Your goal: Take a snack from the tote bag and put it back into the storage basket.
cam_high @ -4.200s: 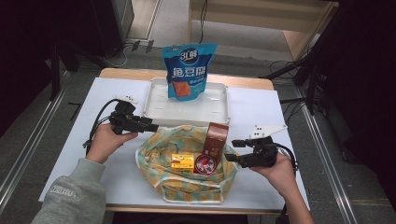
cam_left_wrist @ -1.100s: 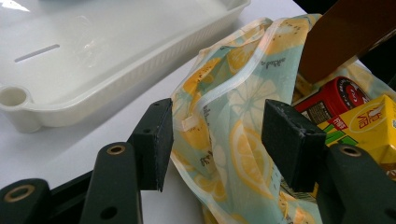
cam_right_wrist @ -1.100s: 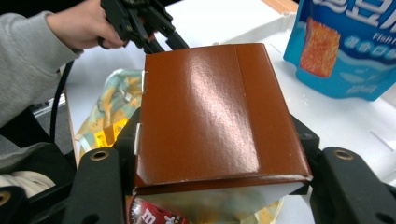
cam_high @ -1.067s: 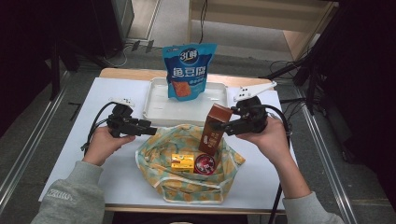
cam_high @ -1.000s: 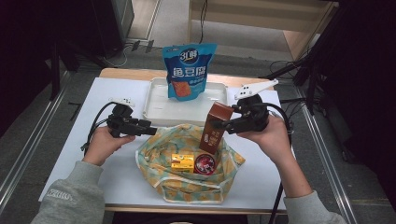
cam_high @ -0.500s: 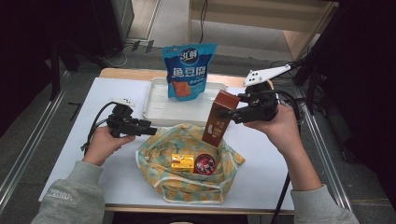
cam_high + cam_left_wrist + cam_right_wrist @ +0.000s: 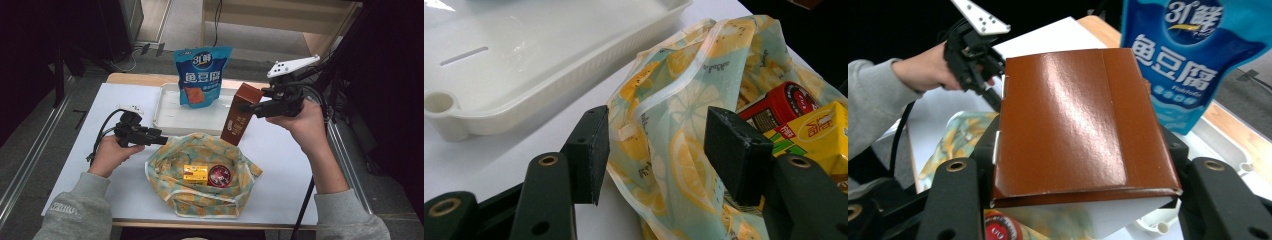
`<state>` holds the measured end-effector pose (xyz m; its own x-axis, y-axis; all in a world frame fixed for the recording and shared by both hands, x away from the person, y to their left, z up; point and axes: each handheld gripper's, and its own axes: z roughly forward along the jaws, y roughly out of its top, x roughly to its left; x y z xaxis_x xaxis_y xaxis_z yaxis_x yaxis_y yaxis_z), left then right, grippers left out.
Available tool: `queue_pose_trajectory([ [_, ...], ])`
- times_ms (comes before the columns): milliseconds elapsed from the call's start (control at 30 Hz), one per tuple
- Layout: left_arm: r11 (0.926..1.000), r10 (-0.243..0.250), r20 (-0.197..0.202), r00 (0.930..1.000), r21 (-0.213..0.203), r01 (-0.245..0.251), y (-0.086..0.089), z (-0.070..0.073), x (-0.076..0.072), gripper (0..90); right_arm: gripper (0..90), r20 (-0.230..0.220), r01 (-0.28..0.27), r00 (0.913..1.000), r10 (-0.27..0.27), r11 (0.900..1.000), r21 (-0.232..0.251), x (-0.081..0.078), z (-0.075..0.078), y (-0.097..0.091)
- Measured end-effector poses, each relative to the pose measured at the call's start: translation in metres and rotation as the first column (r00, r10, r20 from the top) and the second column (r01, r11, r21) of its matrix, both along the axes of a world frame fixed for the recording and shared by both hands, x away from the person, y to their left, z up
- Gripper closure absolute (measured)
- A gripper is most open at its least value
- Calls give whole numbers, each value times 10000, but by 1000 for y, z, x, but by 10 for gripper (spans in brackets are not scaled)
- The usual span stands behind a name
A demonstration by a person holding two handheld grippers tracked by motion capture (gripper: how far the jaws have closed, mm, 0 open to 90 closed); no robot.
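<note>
The left gripper (image 7: 159, 139) stands with jaws wide around the rim of the soft lemon-printed cloth bag (image 7: 200, 150), pads not pressing it. Inside lie a yellow carton (image 7: 195, 173) and a round red tin (image 7: 218, 175). Behind, the ribbed white plastic tray (image 7: 170, 107) holds a glossy blue pouch (image 7: 201, 75). The right gripper (image 7: 248, 107) clamps the smooth brown rectangular carton (image 7: 240, 115), tilted above the bag's far edge.

Showing on the table: one white tray (image 7: 172, 117), one blue snack pouch (image 7: 201, 75), one brown carton (image 7: 240, 115), one lemon-print bag (image 7: 200, 197) holding one yellow box (image 7: 195, 173) and one red can (image 7: 218, 176); two grippers (image 7: 150, 138) (image 7: 250, 107) working.
</note>
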<state>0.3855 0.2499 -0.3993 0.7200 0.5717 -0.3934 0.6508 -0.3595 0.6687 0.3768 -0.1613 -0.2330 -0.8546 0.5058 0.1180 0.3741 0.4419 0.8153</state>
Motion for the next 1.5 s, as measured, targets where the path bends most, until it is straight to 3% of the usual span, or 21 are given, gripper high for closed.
queue_pose_trajectory([
  [400, 10000, -62, -51, 10000, -28, 62, 0, 0, 0, 442, 433, 64, 250, 9997, -249, 9996, -153, 25, -3, 16],
  [767, 9999, -89, -61, 9999, 49, 90, 1, -1, -1, 441, 433, -56, 512, 9987, -513, 9983, -277, 48, -16, 34],
  [1000, 9999, -55, -46, 10000, -124, 54, 3, -1, -2, 442, 435, -258, 584, 9979, -594, 9976, -383, 66, -22, 45],
  [1167, 9999, -69, -59, 10000, -123, 68, 2, -1, -2, 442, 434, -221, 685, 9973, -700, 9956, -645, 77, -26, 55],
  [1500, 9999, -118, -54, 9999, -90, 118, 4, -1, -1, 442, 435, -480, 814, 9952, -847, 9945, -666, 98, -45, 71],
])
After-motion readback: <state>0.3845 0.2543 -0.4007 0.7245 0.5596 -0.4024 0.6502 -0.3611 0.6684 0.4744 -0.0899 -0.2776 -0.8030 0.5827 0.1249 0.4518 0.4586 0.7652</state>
